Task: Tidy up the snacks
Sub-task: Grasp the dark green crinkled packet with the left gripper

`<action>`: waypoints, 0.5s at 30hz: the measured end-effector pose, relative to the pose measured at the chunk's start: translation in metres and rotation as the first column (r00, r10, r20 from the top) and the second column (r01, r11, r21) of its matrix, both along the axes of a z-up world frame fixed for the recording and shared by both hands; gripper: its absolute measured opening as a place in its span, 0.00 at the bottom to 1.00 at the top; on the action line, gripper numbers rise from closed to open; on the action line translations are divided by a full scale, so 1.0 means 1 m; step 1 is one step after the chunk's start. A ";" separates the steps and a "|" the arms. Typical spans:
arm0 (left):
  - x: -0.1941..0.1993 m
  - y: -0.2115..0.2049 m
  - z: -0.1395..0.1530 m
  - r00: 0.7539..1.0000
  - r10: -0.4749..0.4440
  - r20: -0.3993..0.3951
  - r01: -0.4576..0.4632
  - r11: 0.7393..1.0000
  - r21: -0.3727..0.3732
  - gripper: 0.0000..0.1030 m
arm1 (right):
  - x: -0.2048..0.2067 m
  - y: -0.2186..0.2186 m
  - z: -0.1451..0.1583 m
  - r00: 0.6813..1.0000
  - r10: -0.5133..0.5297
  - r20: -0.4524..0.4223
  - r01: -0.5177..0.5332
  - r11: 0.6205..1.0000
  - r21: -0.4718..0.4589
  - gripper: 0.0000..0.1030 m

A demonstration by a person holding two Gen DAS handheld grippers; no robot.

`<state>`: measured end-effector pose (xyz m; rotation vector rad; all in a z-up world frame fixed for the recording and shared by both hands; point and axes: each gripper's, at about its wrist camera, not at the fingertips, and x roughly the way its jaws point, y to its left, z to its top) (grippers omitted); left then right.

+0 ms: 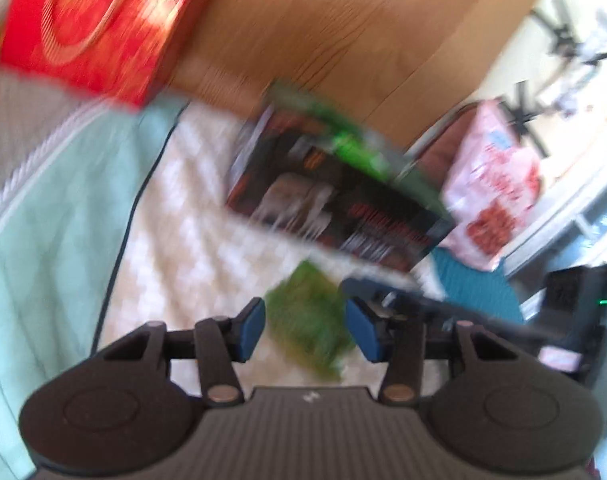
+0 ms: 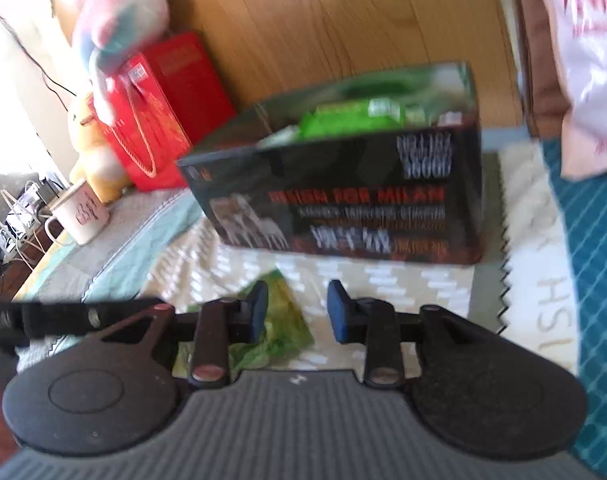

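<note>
A green snack packet (image 1: 307, 320) lies on the white quilted cloth (image 1: 191, 208). It sits in the gap between the blue pads of my left gripper (image 1: 306, 330), which is open; the packet is blurred like the cloth and not gripped. From the right, the right gripper's fingers (image 1: 423, 304) reach to the packet's far corner. In the right wrist view the packet (image 2: 283, 316) lies beside the left pad of my open right gripper (image 2: 297, 312). Beyond stands a black box (image 1: 335, 204) (image 2: 343, 204) with green packets (image 2: 351, 120) inside.
A red gift bag (image 1: 103, 28) (image 2: 163, 120) leans against the wooden panel (image 1: 343, 32) at the back left. A pink-and-white bag (image 1: 495, 184) stands right of the box. A white mug (image 2: 83, 216) and a yellow plush toy (image 2: 99, 160) sit far left.
</note>
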<state>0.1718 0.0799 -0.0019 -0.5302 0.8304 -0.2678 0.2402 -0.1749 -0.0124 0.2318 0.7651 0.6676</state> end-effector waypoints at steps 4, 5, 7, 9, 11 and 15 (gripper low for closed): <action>-0.005 0.006 -0.003 1.000 0.018 0.008 -0.018 0.999 -0.031 0.37 | -0.011 -0.004 -0.001 0.994 0.043 -0.099 -0.034 0.996 0.086 0.30; -0.006 0.008 -0.005 1.000 0.020 0.004 -0.020 0.998 -0.053 0.37 | -0.017 -0.005 -0.002 0.994 0.045 -0.100 -0.036 0.995 0.094 0.30; -0.009 0.012 -0.008 1.000 0.017 -0.001 -0.017 0.996 -0.089 0.36 | -0.034 -0.010 -0.002 0.990 0.069 -0.120 -0.054 0.990 0.131 0.30; -0.016 0.013 -0.011 1.000 0.008 -0.004 -0.008 0.993 -0.115 0.34 | -0.048 -0.011 -0.003 0.989 0.080 -0.125 -0.060 0.986 0.153 0.30; -0.025 0.010 -0.011 1.000 -0.006 -0.001 0.006 0.992 -0.122 0.33 | -0.066 -0.012 -0.003 0.992 0.078 -0.104 -0.062 0.986 0.152 0.30; -0.047 0.000 -0.012 0.999 -0.045 0.012 0.046 0.992 -0.119 0.33 | -0.101 -0.017 -0.003 0.995 0.071 -0.073 -0.059 0.986 0.153 0.26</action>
